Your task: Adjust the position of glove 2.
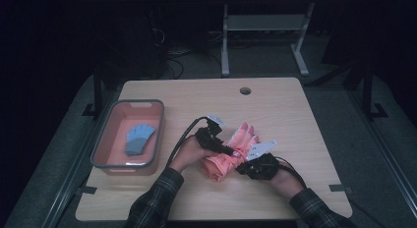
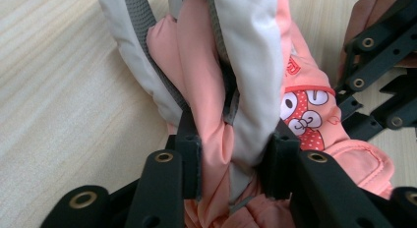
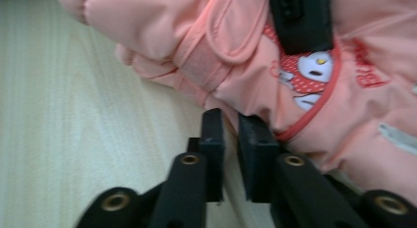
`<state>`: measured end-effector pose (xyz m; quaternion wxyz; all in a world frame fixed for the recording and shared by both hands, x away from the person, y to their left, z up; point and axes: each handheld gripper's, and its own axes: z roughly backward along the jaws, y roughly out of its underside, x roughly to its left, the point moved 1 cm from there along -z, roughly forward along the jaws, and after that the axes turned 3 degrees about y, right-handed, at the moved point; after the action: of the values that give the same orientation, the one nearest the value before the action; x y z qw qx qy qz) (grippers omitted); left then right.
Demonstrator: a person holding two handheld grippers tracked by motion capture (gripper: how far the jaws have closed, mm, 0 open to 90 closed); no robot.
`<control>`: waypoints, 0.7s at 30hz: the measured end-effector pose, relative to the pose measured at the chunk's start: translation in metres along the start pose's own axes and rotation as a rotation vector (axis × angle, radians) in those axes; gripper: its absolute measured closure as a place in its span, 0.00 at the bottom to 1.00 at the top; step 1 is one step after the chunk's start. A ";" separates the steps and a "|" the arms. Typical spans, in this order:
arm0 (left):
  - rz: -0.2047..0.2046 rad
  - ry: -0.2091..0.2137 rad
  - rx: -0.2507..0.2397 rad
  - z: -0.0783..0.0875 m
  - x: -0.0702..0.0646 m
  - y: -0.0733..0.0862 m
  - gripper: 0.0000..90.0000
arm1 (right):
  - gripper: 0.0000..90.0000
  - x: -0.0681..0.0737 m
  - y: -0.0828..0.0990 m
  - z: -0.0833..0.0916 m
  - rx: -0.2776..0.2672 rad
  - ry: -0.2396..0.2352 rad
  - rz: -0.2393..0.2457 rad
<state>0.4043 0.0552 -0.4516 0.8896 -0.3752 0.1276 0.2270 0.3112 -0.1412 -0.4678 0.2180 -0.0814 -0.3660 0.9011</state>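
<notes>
the pink glove (image 1: 231, 156) lies mid-table, bunched between both tools. the left gripper (image 2: 231, 164) is clamped on a fold of its pink and white fabric; the right gripper (image 3: 231, 154) has its jaws slightly parted at the glove's edge, pinching nothing visible. a blue glove (image 1: 138, 138) already sits in the pink bin (image 1: 105, 152), so the pink one likely still has to go in.

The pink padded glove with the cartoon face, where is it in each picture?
High view: pink padded glove at table middle, between both hands.
Left gripper view: centre, bunched between the tongs.
Right gripper view: across the top and right.
Shared landmark: its red spotted cartoon patch.
</notes>
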 end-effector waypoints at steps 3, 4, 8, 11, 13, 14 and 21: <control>0.019 0.019 -0.025 0.004 0.000 0.000 0.77 | 0.77 0.002 0.002 0.001 0.010 -0.009 0.004; 0.015 0.015 -0.022 0.006 -0.001 0.000 0.78 | 0.76 0.002 0.002 0.002 0.015 -0.007 0.001; 0.008 0.016 -0.024 0.011 -0.001 -0.001 0.78 | 0.72 0.000 0.011 0.008 0.031 0.012 -0.015; 0.023 0.007 -0.028 0.015 0.000 0.001 0.77 | 0.72 -0.004 0.016 0.013 0.028 0.015 -0.047; 0.024 -0.003 -0.023 0.019 0.001 0.002 0.77 | 0.72 -0.007 0.018 0.016 0.017 0.027 -0.052; 0.012 -0.022 -0.020 0.023 0.001 0.002 0.77 | 0.72 -0.008 0.018 0.018 0.015 0.030 -0.061; 0.034 -0.041 -0.089 0.044 0.001 0.001 0.78 | 0.72 -0.011 0.020 0.017 0.021 0.042 -0.063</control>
<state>0.4070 0.0879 -0.4228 0.8705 -0.4074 0.1053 0.2554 0.3091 -0.1692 -0.4697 0.2546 -0.0863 -0.3543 0.8957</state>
